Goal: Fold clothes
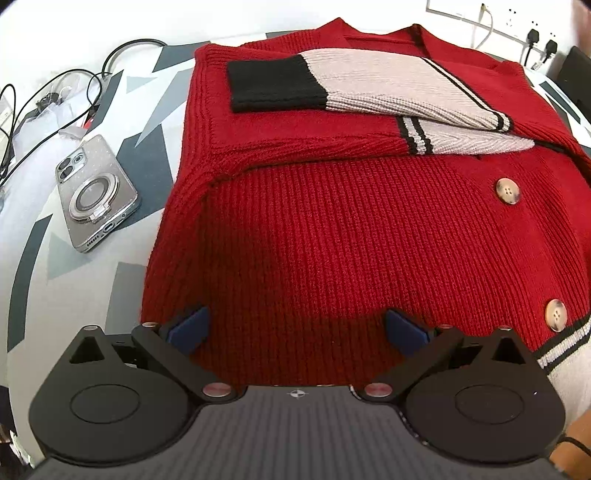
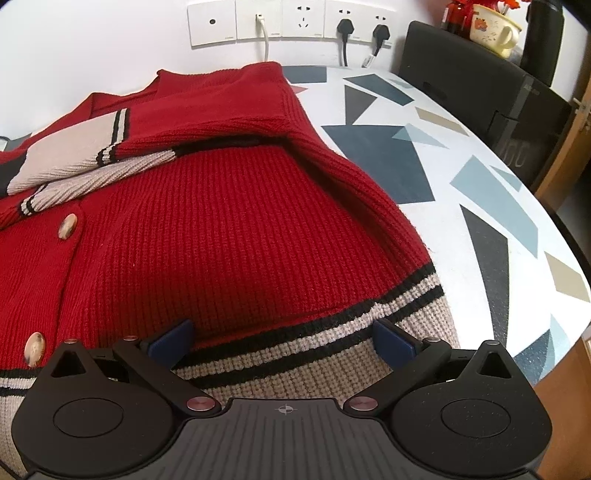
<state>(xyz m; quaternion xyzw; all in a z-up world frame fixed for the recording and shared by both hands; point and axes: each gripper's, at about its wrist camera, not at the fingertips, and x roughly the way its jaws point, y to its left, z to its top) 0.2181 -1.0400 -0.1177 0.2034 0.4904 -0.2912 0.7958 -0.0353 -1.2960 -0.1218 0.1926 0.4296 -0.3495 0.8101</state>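
The red knit cardigan (image 1: pixel 295 229) lies buttoned-side up on the worktop (image 2: pixel 461 229), and the fold looks roughly half done. Both sides are turned in, and both sleeves are laid across the chest, the black cuff (image 1: pixel 273 86) of the upper one lying on top. By my judgement the lengthwise fold of the striped hem (image 2: pixel 332 354) up toward the collar is still left.

The left gripper (image 1: pixel 295 328) hovers over the lower left body with its jaws wide and nothing between them. The right gripper (image 2: pixel 284 338) sits over the hem's right end, jaws also wide and empty.

The worktop is white with grey, blue and tan geometric shapes. A phone (image 1: pixel 94 194) lies face down just left of the cardigan, with cables (image 1: pixel 55 96) beyond it. Behind are wall sockets (image 2: pixel 291 22), a black box (image 2: pixel 480 88) and a mug (image 2: pixel 495 27).
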